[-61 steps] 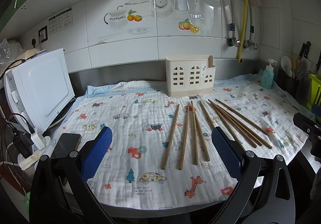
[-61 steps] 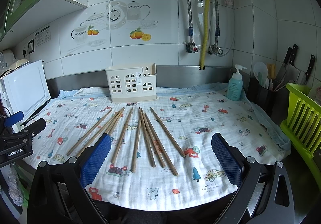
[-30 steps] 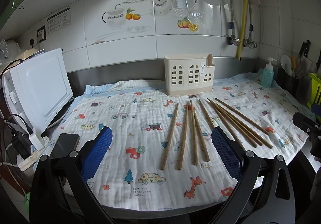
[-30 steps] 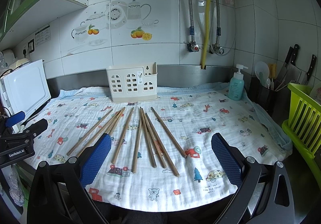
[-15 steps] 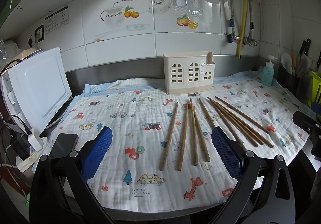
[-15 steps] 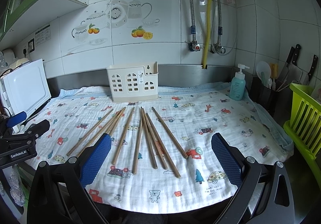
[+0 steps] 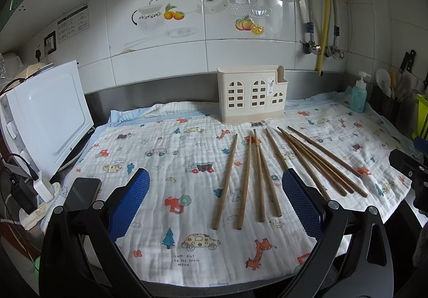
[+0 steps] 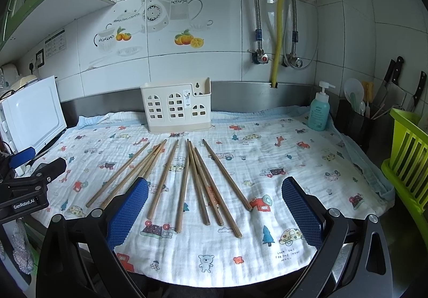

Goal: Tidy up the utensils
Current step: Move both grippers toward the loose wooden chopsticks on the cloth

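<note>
Brown chopsticks (image 7: 247, 177), cartoon-print white cloth (image 7: 160, 164)

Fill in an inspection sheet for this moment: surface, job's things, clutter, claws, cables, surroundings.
Surface: printed cloth covers the counter.
Job's things: wooden chopsticks lie loose, fanned on the cloth; cream utensil holder upright behind them, no chopsticks seen in it.
Clutter: soap bottle; phone at the cloth's left edge.
Claws: left claw open, empty; right claw open, empty.
Cables: plugged power strip at left.
Surroundings: white appliance, tiled wall, knives, green rack.
</note>
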{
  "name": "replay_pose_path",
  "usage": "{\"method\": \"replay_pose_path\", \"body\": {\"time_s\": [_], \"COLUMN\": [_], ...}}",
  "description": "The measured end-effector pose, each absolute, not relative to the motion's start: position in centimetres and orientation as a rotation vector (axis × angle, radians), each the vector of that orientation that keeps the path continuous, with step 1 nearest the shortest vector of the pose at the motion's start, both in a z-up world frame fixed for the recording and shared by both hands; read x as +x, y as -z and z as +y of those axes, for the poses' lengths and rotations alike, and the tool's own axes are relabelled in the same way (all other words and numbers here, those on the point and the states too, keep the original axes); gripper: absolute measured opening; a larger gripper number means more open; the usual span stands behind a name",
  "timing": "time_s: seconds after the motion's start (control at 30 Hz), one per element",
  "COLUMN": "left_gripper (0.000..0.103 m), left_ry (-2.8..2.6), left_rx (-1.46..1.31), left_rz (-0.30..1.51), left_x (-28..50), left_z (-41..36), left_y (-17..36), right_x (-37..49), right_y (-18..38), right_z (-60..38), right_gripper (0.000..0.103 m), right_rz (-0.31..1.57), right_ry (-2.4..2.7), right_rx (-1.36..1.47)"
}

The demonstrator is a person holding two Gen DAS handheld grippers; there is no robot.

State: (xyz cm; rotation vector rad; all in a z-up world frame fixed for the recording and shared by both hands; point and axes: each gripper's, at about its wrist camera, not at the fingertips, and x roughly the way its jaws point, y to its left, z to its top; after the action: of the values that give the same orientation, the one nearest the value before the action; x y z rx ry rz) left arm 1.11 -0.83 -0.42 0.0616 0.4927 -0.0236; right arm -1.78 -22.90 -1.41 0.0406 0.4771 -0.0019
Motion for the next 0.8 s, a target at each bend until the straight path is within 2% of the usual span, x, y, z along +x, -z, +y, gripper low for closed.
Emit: {"method": "replay_pose_path", "body": {"time_s": [0.8], "left_gripper": [0.098], "left_ry": [0.086], "left_rx": [0.082], "left_rz": [0.594], "left_x": [5.0], "left_z": [-1.5], "left_y": [1.2], "right_x": [1.5], "right_y": [2.0], "right_z": [-22.8], "right_gripper": [0.097], "right_rz": [0.528], "right_ry": [-0.015], "right_rx": [0.027]}}
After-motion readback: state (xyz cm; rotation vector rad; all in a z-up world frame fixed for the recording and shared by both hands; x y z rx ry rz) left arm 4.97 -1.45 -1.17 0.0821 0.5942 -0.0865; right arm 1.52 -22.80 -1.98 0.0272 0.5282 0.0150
